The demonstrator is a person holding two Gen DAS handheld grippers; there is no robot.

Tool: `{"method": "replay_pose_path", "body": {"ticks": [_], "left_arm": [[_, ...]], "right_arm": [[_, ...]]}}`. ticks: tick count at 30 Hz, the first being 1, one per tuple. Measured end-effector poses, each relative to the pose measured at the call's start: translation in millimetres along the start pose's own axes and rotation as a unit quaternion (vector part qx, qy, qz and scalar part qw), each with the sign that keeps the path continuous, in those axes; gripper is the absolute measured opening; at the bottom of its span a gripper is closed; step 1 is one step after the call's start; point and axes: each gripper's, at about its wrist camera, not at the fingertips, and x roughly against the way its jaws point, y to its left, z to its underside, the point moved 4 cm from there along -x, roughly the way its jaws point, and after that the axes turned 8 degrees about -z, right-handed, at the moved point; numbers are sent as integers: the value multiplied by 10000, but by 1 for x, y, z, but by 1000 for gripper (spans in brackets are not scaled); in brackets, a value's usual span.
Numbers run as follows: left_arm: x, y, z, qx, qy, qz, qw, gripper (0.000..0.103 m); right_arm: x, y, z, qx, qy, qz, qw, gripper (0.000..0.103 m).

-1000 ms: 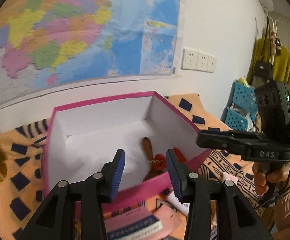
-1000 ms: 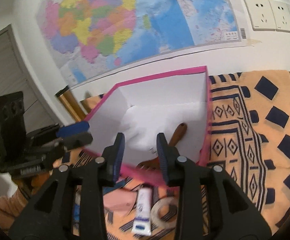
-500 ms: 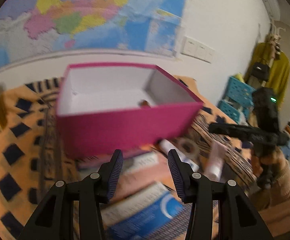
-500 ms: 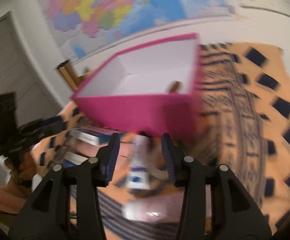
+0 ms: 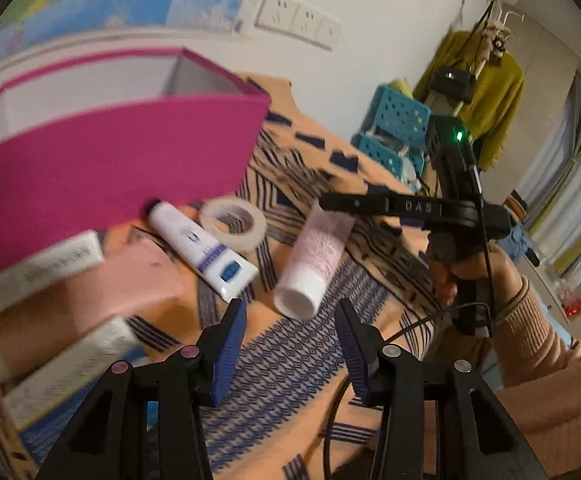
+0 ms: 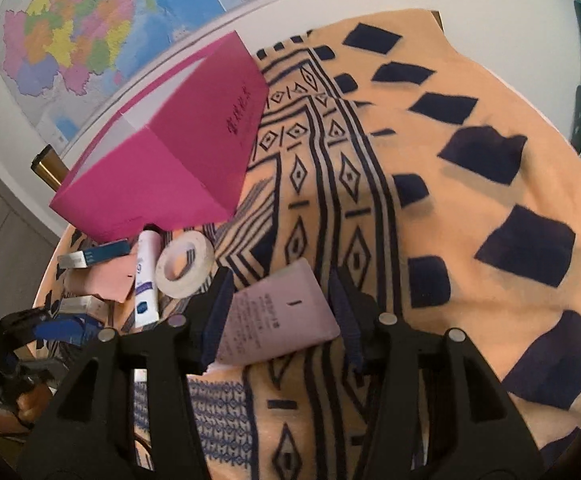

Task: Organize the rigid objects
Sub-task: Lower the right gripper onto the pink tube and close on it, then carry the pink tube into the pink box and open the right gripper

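A pink box (image 5: 102, 160) with a white inside stands on the patterned cloth; it also shows in the right wrist view (image 6: 178, 148). A pale pink tube (image 6: 278, 316) lies between the open fingers of my right gripper (image 6: 278, 316), not clamped. The same tube (image 5: 316, 256) lies just ahead of my open, empty left gripper (image 5: 292, 344). A white tube with a blue label (image 5: 202, 248) and a roll of tape (image 5: 234, 222) lie beside the box.
Small boxes and a pink packet (image 5: 102, 284) lie at the left by the box. The orange and navy cloth (image 6: 470, 200) spreads to the right. Blue baskets (image 5: 390, 136) and hanging clothes stand beyond the table. A map hangs on the wall.
Both grippers have pulled back from above the pink box and dropped low over the cloth. The right gripper now straddles the pale pink tube. The left one has swung to the right.
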Motion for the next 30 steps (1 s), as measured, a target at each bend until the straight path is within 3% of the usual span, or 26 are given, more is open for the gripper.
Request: {"method": "replay_pose_path", "body": {"ticks": [4,9,22,30], "left_arm": [[-10,-8,5,13,177,145,9997,39],[-15,-8,6,62,292,65,9995,30],[-10,22,7,485,325,-390,9975,30],[-1,25,4,399,173,-611,9972,30]], "right_arm": [[-3,-2,4,-19,40,-45,10000,52],[-4,6,9,12,131,-290,9995,52],[-9,29,23,89,306,-694,9971,52],[-4,42,24,194,224,-781,9965,52]]}}
